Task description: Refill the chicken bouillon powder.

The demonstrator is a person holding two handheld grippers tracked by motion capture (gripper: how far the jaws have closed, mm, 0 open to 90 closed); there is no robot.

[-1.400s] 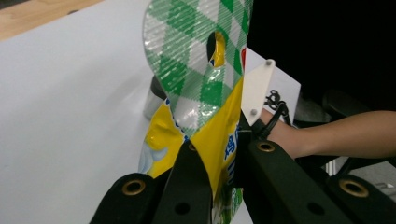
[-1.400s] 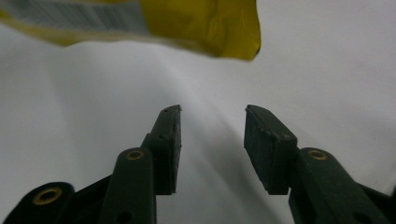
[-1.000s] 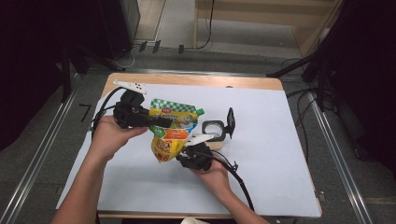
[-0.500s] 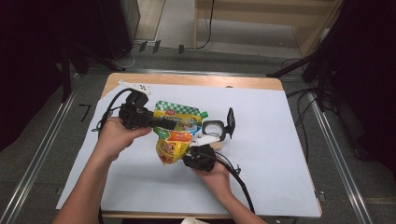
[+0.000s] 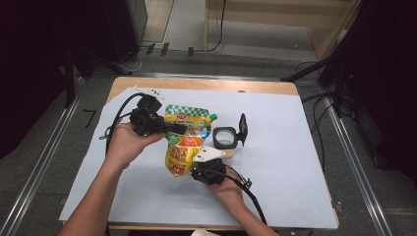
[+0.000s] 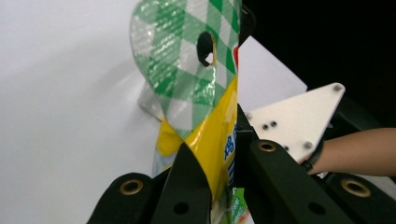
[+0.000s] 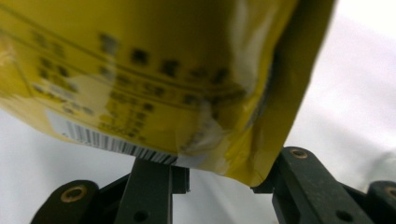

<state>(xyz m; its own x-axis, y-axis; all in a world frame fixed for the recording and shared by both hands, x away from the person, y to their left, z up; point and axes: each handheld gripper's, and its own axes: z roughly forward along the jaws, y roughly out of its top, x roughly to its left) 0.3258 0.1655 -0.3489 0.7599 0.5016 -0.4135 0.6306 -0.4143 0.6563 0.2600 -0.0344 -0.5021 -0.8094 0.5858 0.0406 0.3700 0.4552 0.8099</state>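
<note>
A yellow stand-up pouch [image 5: 184,145] with a green-and-white checked top [image 6: 187,60] hangs above the white-covered table [image 5: 295,162]. My left gripper [image 5: 169,127] comes in from the left and is shut on the pouch's upper part; in the left gripper view its jaws [image 6: 224,158] pinch the yellow film just under the checked band. My right gripper [image 5: 196,167] is at the pouch's bottom end. In the right gripper view the pouch's yellow bottom [image 7: 154,79] with its barcode sits between the jaws [image 7: 215,170], its corner against the right jaw.
A black ring with a flipped-up lid [image 5: 227,136] lies on the sheet just right of the pouch. The right gripper's white three-cornered plate [image 6: 294,121] and the hand behind it are close beyond the pouch. The table's wooden far edge [image 5: 206,84] borders the sheet.
The pouch has turned a little between the two grippers and shows more of its yellow face. Both hands have stayed nearly in place.
</note>
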